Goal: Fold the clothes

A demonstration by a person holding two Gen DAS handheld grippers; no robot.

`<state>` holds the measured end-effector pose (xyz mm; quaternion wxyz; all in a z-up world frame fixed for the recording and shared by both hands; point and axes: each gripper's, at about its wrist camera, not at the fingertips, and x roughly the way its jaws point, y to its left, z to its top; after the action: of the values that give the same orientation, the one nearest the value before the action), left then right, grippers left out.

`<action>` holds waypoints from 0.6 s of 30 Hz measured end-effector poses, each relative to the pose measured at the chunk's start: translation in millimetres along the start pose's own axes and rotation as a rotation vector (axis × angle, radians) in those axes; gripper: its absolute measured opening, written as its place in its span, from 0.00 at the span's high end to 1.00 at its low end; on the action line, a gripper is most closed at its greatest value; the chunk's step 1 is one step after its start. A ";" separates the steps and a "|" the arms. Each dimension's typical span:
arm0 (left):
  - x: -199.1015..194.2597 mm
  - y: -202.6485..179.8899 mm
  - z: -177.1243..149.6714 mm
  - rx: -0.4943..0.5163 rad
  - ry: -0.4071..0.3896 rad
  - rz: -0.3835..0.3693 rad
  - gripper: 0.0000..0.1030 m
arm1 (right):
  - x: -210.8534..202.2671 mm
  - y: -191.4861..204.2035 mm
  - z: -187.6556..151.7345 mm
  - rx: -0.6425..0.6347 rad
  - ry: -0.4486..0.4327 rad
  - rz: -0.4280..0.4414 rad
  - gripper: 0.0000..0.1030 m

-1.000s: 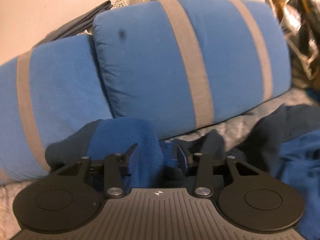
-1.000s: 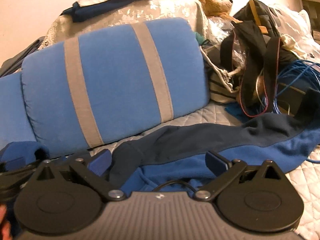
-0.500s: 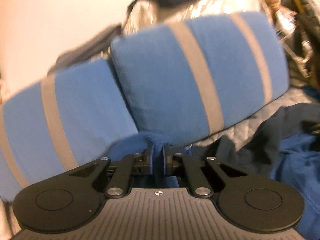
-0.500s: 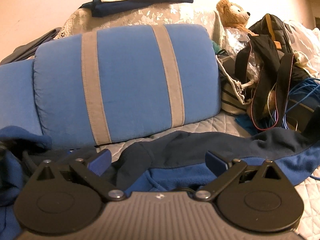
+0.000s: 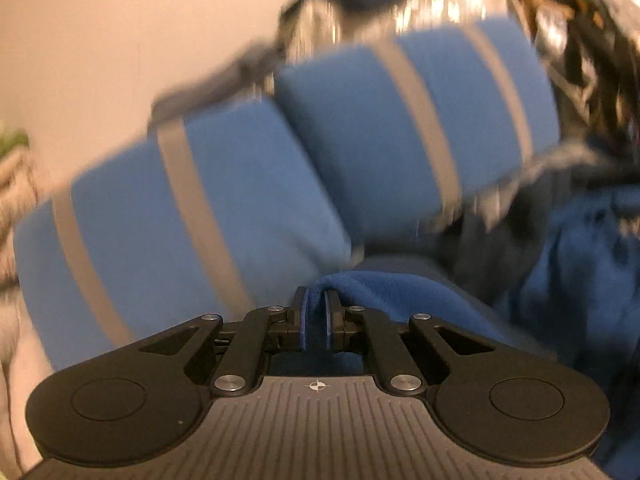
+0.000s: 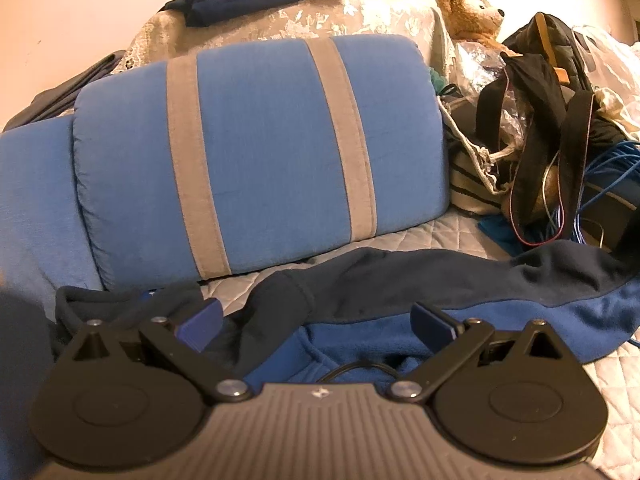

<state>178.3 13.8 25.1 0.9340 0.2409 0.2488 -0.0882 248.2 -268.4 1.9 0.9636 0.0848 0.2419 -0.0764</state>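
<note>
1. a blue fleece garment (image 6: 460, 332) with a dark navy band (image 6: 460, 276) along its far edge is spread, rumpled, across a pale quilted bedcover (image 6: 424, 236), just in front of two blue pillows.
2. the fleece looks thick and soft; the brighter blue part lies nearest the right gripper, and the navy part runs from the left of the right wrist view out to the far right, ending in a cuffed fold (image 6: 288, 292) near the middle.
3. the left gripper (image 5: 314, 308) is seen with its jaws drawn nearly together, having just been closing, and a fold of the blue fleece (image 5: 380, 292) is pinched between the pads; the cloth is draped away to the right from the grip.
4. the left wrist view is blurred, so fine detail of the cloth there cannot be told.
5. the right gripper (image 6: 316, 322) is held with its jaws spread wide above the garment; nothing is gripped, and the fleece is seen between and below the fingers (image 6: 434, 322).
6. the striped pillows (image 6: 260, 148), blue with grey bands, are propped side by side beyond the garment.
7. a teddy bear (image 6: 472, 8), a dark bag (image 6: 544, 92) and tangled blue cable (image 6: 612, 168) are piled at the far right.
</note>
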 end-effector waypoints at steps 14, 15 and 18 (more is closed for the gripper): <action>-10.6 -17.6 -59.8 0.263 0.011 -0.017 0.46 | 7.4 -0.7 -2.6 0.021 0.058 0.025 0.00; -17.2 -22.8 -63.5 0.314 -0.012 -0.021 0.44 | 7.4 -1.0 -2.5 0.026 0.060 0.026 0.00; -25.9 -48.7 -77.9 0.529 -0.049 -0.002 0.44 | 7.1 -2.2 -1.6 0.038 0.061 0.030 0.00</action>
<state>109.2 11.2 -40.7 0.8442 0.4743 0.1944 -0.1569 253.2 -270.9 -3.2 0.9550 0.1090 0.2683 -0.0636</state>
